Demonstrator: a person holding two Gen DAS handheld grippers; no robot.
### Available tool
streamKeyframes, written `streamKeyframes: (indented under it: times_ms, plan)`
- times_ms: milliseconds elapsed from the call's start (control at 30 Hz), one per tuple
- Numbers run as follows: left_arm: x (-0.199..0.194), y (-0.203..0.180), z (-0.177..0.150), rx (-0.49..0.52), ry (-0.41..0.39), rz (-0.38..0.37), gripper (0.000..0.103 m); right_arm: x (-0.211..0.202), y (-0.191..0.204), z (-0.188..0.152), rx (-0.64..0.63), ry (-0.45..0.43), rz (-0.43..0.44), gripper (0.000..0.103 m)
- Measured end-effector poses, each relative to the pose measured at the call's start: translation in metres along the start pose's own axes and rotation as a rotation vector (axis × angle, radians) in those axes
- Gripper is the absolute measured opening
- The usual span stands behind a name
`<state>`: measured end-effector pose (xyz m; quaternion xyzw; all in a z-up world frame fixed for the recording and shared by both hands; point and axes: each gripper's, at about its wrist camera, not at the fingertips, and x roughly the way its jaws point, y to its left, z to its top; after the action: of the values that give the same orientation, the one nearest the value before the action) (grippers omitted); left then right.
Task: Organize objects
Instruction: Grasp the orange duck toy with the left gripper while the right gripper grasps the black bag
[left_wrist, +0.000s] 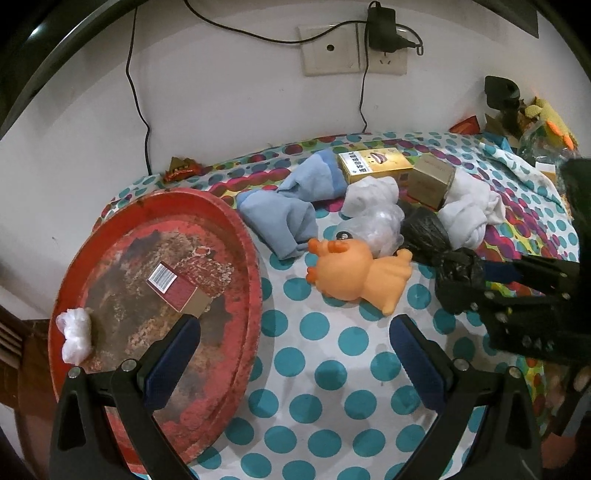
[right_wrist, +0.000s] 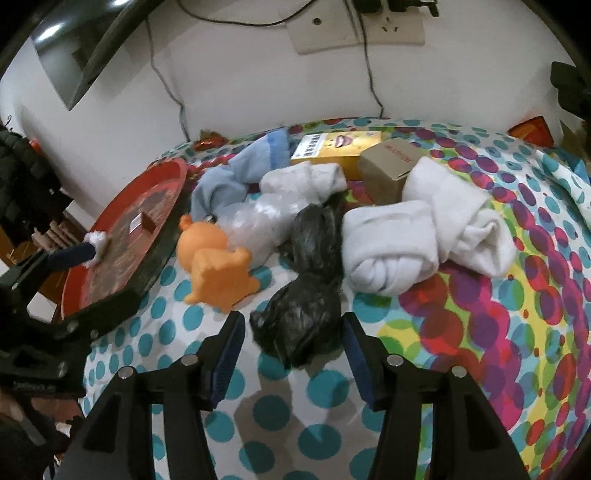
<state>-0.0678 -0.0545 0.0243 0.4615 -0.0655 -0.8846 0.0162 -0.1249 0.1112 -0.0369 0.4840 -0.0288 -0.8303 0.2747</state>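
Right gripper (right_wrist: 293, 334) jaws apart, straddling the near end of the black bag (right_wrist: 303, 291), pads not pressing yet. Left gripper (left_wrist: 295, 332) open, empty, over the red tray's (left_wrist: 255, 266) near rim. Risk: thin plastic could slip or bunch on closing, and lifting may snag the orange toy (right_wrist: 214, 266) just left of the right jaws. Clear cloth below both grippers; tray overhangs table edge, could tip.
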Motion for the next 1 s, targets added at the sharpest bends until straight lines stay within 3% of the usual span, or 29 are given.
streamKeyframes:
  times_ms: [167, 300, 467, 733, 1000]
  plan:
    - [0.003, -0.002, 0.001, -0.001, 0.01, 0.004, 0.103, 0.015, -0.002, 0.009, 0.046, 0.01, 0.005, 0.055]
    - [0.006, -0.003, 0.004, -0.032, 0.026, -0.024, 0.103, 0.019, 0.006, 0.013, 0.004, -0.002, -0.031, 0.054]
    - [0.012, -0.007, 0.008, -0.07, 0.045, -0.037, 0.102, 0.018, 0.005, 0.009, -0.041, -0.011, -0.06, 0.031]
    - [0.032, -0.017, 0.02, -0.21, 0.119, -0.077, 0.102, -0.003, -0.015, -0.008, -0.068, -0.054, -0.132, 0.028]
    - [0.057, -0.016, 0.034, -0.385, 0.185, -0.083, 0.102, -0.009, -0.022, -0.021, -0.087, -0.091, -0.131, 0.028]
